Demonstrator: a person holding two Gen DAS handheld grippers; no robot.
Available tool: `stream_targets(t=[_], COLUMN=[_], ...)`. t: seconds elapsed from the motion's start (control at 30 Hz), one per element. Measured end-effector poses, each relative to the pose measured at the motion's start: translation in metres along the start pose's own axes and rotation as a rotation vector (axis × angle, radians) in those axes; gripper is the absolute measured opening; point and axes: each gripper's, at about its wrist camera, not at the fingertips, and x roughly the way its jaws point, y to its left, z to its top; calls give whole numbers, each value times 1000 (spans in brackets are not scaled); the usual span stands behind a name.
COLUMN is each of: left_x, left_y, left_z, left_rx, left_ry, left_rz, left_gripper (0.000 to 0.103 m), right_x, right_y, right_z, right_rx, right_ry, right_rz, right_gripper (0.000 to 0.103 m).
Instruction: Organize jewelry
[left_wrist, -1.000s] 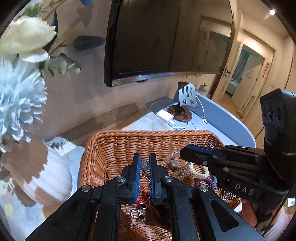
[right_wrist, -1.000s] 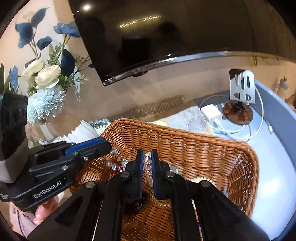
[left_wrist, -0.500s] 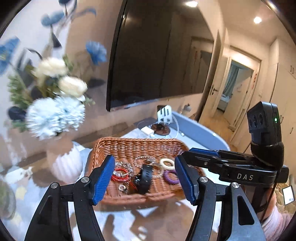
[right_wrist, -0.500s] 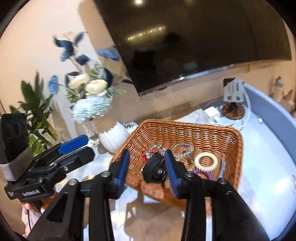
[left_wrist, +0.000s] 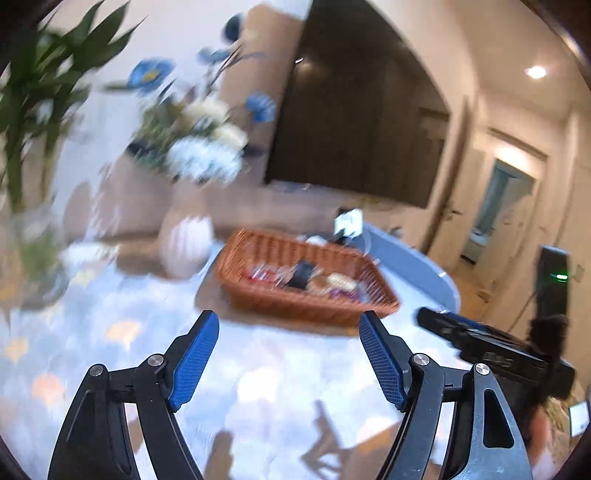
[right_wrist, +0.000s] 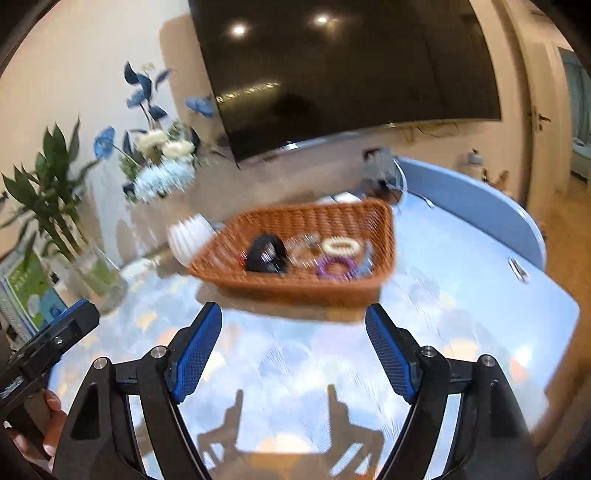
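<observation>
A brown wicker basket (right_wrist: 295, 290) (left_wrist: 306, 301) stands on the patterned tablecloth. In it lie a black watch (right_wrist: 266, 253), a clear bead bracelet (right_wrist: 304, 249), a cream bead bracelet (right_wrist: 341, 245) and a purple ring (right_wrist: 334, 266). My right gripper (right_wrist: 292, 306) hangs well short of the basket's near wall, its jaws opening wide with nothing between them. My left gripper (left_wrist: 288, 315) is likewise back from the basket, its jaws also opening and holding nothing. Each gripper shows at the edge of the other's view (left_wrist: 443, 325) (right_wrist: 79, 312). The left wrist view is blurred.
A white ribbed vase (right_wrist: 188, 236) with blue and white flowers (right_wrist: 162, 173) stands left of the basket. A glass vase with a green plant (right_wrist: 98, 273) is further left. A dark screen (right_wrist: 351, 74) hangs behind. A phone stand (right_wrist: 380, 170) sits at the back right.
Both grippers have drawn back out of the basket towards the table's near side. Their jaws, shut a second ago, now stand wide. The jewelry stays in the basket.
</observation>
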Motion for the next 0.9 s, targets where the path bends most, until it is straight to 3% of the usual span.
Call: stream_targets(t=[0.23,0.4,0.67,0.9], left_x=[12,38,37,38], left_y=[-6,-6,-23,-19], left_z=[-20,-36,-47,-46], left_rx=[63,94,165,139], left_ry=[14,92,95,101], left_rz=[68,146,148,163], left_gripper=[79,79,79,79], right_x=[-6,-4,-3,1], right_y=[2,4,2,-2], right_z=[-14,-24,-29,-31], right_rx=[-33,-44,-29,-14], right_ry=[20,33,53,74], right_rz=[-48,-55,-54,-46], right_gripper=[83,83,83,83])
